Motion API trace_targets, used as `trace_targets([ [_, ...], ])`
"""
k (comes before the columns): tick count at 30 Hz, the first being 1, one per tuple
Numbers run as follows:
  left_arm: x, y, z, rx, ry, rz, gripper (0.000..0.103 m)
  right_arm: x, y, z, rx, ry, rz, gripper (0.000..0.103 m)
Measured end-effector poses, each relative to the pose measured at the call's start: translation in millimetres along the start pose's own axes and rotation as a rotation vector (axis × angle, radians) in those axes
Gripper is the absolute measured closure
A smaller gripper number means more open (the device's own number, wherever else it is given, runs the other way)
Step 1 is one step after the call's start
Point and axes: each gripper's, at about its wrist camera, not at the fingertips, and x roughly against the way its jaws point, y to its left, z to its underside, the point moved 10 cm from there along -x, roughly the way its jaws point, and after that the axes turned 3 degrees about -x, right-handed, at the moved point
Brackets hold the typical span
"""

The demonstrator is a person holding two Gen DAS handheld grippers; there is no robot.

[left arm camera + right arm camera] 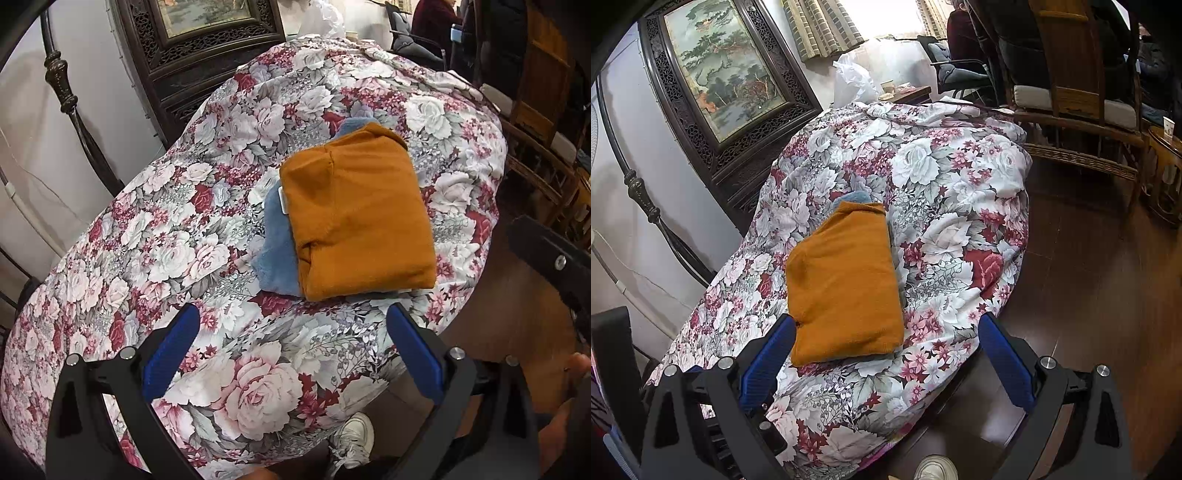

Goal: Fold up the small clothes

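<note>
Orange folded garment [356, 214] lies on our floral cloth [184, 240], atop a blue fleece piece [275, 254] | left gripper [293, 328] spread wide, empty, just short of it | right gripper [886, 338] likewise spread, at its near edge

Both views are being lit evenly and softly, with daylight being let in through the curtained window [849, 22] far ahead of the right gripper [886, 354], where the glass is being blown out to white. Straight lines are being bent heavily toward the dark, vignetted corners, and only faint shadows are being cast beneath the folded orange garment [358, 214].
</note>
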Motion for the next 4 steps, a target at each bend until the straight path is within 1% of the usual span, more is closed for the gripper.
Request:
trace_targets([
  [4, -1.3, -1.7, -2.3, 0.0, 0.001, 0.005, 0.005, -0.1, 0.2, -0.3, -0.001, 0.0, 0.0, 0.004],
])
